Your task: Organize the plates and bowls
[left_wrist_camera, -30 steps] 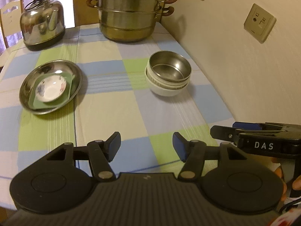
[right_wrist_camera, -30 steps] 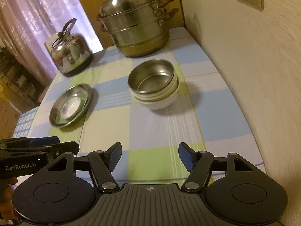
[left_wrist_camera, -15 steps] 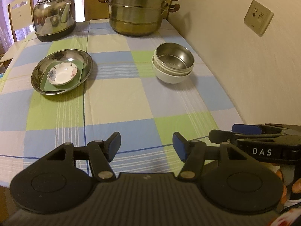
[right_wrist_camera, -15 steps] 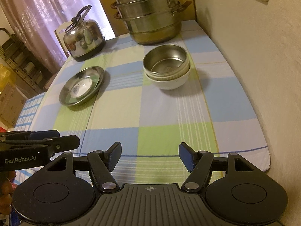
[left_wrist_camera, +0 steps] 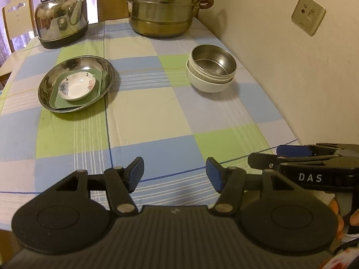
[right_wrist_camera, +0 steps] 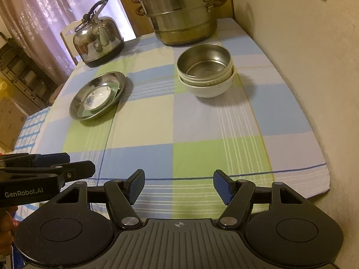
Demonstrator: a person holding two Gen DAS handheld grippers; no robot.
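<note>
Checked tablecloth (left_wrist_camera: 157, 116) under upright, mouth-up stacked bowls (left_wrist_camera: 211, 71).

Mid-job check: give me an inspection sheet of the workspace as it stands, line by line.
Surface: table under a checked tablecloth, flat, pushed against the wall.
Job's things: steel plate holds a green square plate with a small flowered dish on top; steel bowl nested in a white bowl.
Clutter: kettle and tiered steamer pot at the far end.
Grippers: left gripper and right gripper both open, empty, above the near edge.
Cables: nothing seen.
Surroundings: wall socket, chair, curtain.
</note>
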